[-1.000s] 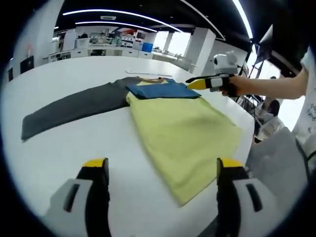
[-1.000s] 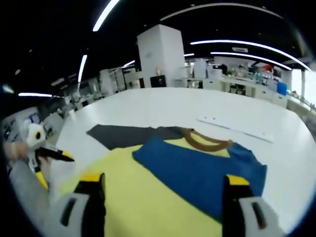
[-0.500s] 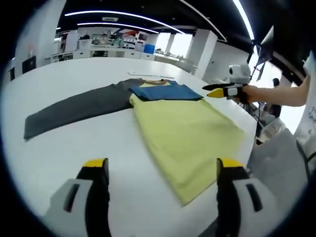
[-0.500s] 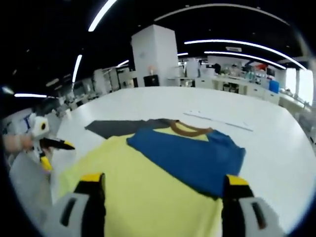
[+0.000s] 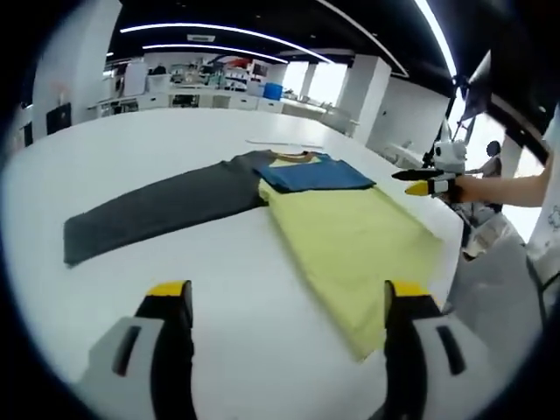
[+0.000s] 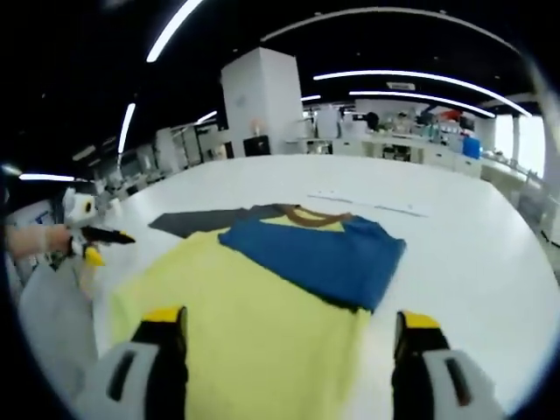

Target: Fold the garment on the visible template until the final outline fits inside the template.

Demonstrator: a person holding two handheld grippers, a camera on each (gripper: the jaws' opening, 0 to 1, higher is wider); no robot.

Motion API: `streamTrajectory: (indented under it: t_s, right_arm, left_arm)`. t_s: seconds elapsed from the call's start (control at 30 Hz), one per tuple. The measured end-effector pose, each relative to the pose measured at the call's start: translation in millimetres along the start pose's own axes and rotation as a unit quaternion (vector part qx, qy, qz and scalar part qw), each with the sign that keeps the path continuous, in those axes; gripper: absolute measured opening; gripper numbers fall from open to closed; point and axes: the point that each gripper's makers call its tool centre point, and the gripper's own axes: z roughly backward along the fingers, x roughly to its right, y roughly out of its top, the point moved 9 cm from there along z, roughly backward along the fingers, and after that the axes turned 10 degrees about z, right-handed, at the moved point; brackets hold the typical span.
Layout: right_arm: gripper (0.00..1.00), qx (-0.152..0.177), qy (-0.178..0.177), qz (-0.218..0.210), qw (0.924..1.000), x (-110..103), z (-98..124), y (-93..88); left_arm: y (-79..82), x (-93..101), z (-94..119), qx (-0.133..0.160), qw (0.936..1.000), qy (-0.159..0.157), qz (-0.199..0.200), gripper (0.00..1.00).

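lying flat on the white table (image 5: 131, 289), the shirt (image 5: 350, 254) spreads with 1 grey sleeve (image 5: 157, 210) stretched out to the left in the left gripper view, the yellow body to its right and the blue sleeve (image 5: 315, 175) folded across the chest by the brown collar (image 5: 293, 157). the left gripper (image 5: 284, 350) hovers over bare table, jaws wide apart and holding nothing. further right, the right gripper (image 5: 416, 179) hangs beyond the shirt's far edge; in its own view its jaws are spread wide, gripping nothing.
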Motion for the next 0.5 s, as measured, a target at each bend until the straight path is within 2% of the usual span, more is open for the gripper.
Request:
streamTrajectory:
  t_s: [0.13, 0.2, 0.27, 0.33, 0.4, 0.5]
  right_arm:
    - [1.0, 0.007, -0.009, -0.006, 0.9999, 6, 12, -0.8]
    - [1.0, 0.009, -0.014, -0.01, 0.9998, 9, 18, -2.4]
    - [1.0, 0.015, -0.02, -0.015, 0.9996, 11, 23, -3.0]
    - [1.0, 0.015, -0.025, -0.017, 0.9994, 11, 26, -3.7]
    - [0.99, 0.015, -0.029, -0.011, 0.9994, 13, 28, -8.3]
    - [0.98, 0.008, -0.035, -0.006, 0.9993, 14, 31, -11.4]
  left_arm:
    - [26.5, -38.2, 10, 0.02, 0.9994, 0.029, -0.004, 0.88]
    - [35.9, -46.0, 13, 0.016, 0.9989, 0.044, -0.003, 0.87]
    - [46.5, -69.2, 6, 0.022, 0.9984, 0.051, -0.005, 0.87]
    - [51.5, -84.4, 9, 0.025, 0.9967, 0.076, 0.012, 0.86]
    - [55.2, -93.7, 11, 0.04, 0.9944, 0.094, 0.026, 0.87]
    - [54.5, -106.6, 14, 0.035, 0.9923, 0.117, 0.022, 0.87]
